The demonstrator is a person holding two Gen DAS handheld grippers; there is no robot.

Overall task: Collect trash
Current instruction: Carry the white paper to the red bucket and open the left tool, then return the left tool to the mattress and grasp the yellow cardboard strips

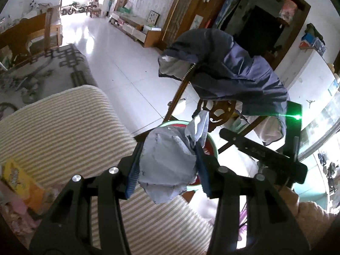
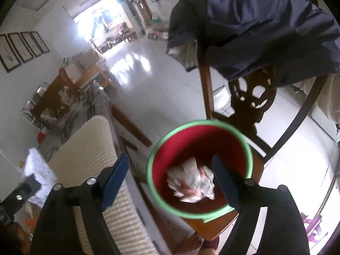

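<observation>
The left tongs [image 1: 167, 165] pinch a crumpled pale-blue wrapper [image 1: 167, 165] just near of the red bin [image 2: 199, 170], which sits on a wooden chair [image 2: 250, 114]. The right tongs [image 2: 170, 180] hang spread and empty above the bin, where white crumpled paper [image 2: 191, 180] lies. The wrapper looks light and soft, best gripped across its bulk.

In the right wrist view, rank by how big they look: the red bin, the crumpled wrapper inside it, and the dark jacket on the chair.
1. Dark jacket, though it hangs nearer the lens edge, so its true size is unsure.
2. Red bin.
3. Crumpled wrapper, clearly smallest.
</observation>
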